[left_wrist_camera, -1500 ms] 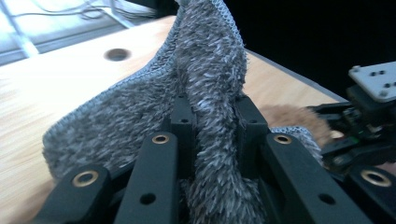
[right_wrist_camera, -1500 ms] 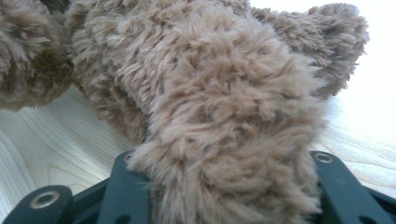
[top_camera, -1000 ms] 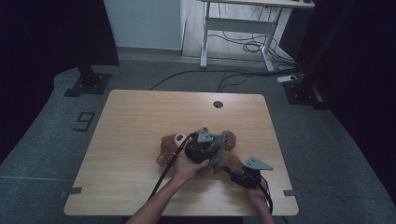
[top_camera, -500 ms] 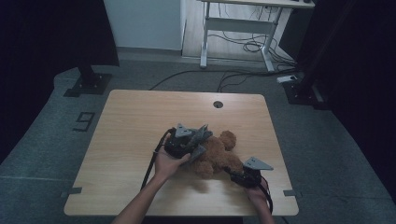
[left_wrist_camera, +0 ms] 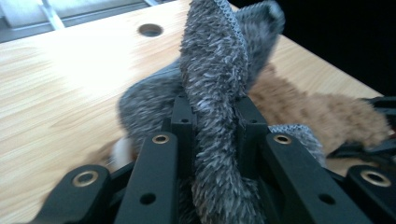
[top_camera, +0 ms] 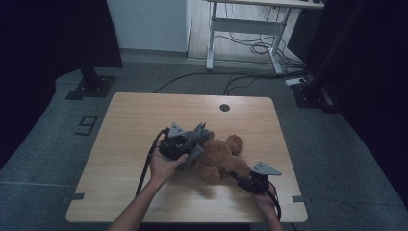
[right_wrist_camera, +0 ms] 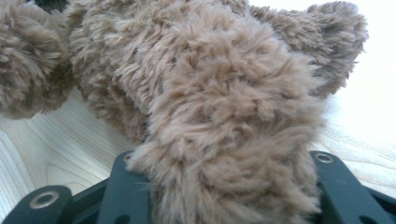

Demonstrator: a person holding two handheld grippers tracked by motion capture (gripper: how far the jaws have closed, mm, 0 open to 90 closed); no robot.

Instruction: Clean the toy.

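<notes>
- We have a brown teddy bear lying on the wooden table, a little right of the middle and toward our side.
- Our left gripper has its jaws pinched tight on a strip of grey fuzzy cloth, a small garment or scarf bunched at the bear's left end in the high view.
- Our right gripper is clamped on a brown plush limb at the bear's near-right end, anchoring the toy against the table.
- The step in hand looks like drawing the grey cloth off the bear, or along it, while the other hand holds the body down.
- To do it well, we keep the right gripper's clamp firm and low so the bear cannot slide toward the pull.
- We pull the cloth along the line of the body rather than straight up, so it slips free instead of lifting the whole toy.
- We go slowly, since plush snags and a thin pinch of fabric may slip out of the jaws.
</notes>
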